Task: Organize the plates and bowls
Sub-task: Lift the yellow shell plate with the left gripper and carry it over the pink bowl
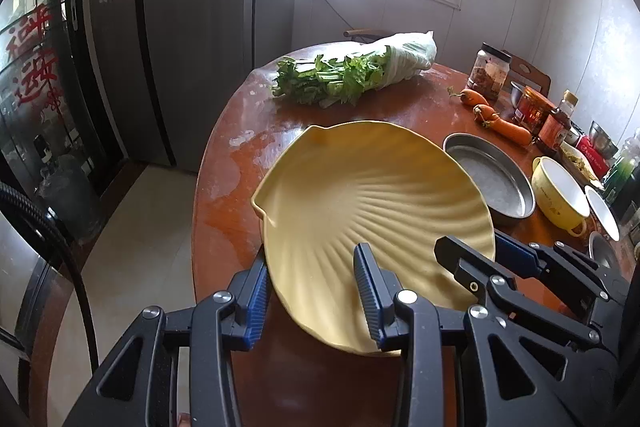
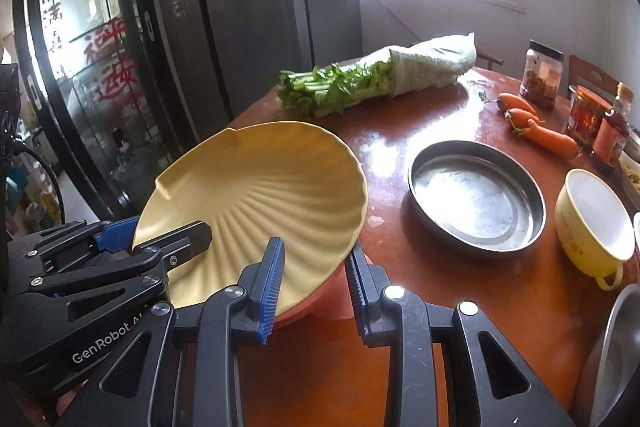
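Left wrist view: the left gripper (image 1: pixel 316 291) is clamped on the near rim of the yellow shell-shaped plate (image 1: pixel 360 195), one ribbed pad under the rim and one on its upper face. The right gripper (image 1: pixel 476 251) grips the same plate at its right rim. The plate is tilted and held above the near edge of the round table (image 1: pixel 240 163). Past it, toward the right edge, stand a metal pan (image 1: pixel 492 183), a yellow bowl (image 1: pixel 560 191) and a white bowl (image 1: pixel 602 213) in a loose row. Celery in a bag (image 1: pixel 352 75) lies at the far edge, and carrots (image 1: pixel 500 119) and jars (image 1: pixel 490 71) sit along the far right.

Right wrist view: the right gripper (image 2: pixel 316 283) pinches the plate's (image 2: pixel 260 195) near rim, with something orange-pink just below it that I cannot identify. The left gripper (image 2: pixel 160 239) holds the left rim. The metal pan (image 2: pixel 476 195) sits empty mid-table, well apart from the plate, and the yellow bowl (image 2: pixel 592 223) stands just beside the pan at the right edge.

Judging by this, the sorting looks early: nothing is visibly stacked, the plate is not yet set down, and pan and bowls remain to be grouped.
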### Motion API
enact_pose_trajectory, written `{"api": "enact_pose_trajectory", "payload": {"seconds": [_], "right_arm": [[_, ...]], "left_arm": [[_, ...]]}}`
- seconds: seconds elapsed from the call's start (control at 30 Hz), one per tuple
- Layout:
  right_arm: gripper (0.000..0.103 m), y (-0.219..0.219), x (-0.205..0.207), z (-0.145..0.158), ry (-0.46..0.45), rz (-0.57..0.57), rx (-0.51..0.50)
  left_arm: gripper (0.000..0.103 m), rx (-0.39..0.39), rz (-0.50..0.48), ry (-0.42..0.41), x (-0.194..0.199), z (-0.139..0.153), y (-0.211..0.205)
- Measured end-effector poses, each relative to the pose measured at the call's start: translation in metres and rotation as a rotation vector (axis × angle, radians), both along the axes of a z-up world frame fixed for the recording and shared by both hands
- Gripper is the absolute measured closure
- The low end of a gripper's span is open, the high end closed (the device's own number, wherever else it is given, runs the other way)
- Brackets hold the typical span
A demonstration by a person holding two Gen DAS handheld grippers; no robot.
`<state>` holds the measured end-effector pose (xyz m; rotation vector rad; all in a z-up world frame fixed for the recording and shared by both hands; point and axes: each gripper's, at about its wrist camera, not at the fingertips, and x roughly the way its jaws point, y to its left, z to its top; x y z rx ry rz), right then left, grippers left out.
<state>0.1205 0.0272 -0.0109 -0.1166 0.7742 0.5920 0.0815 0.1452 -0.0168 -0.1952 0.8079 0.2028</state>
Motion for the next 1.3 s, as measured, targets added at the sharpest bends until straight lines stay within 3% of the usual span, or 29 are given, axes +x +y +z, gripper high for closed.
{"api": "enact_pose_trajectory", "payload": {"seconds": [0.43,0.8,1.3], "right_arm": [[0.07,0.012,0.015,-0.007,-0.02,-0.002,-0.052],[0.067,0.025,0.019,-0.013,-0.039,-0.007,-0.105],[0.063,0.016,0.023,-0.008,-0.014,-0.036,-0.069]], "left_arm": [[0.063,0.074,-0.011,0.022,0.001,-0.003,-0.007],[0.063,0.064,-0.013,0.051,-0.004,-0.009,-0.002],[0.063,0.057,-0.072,0.03,-0.013,-0.001,-0.011]]}}
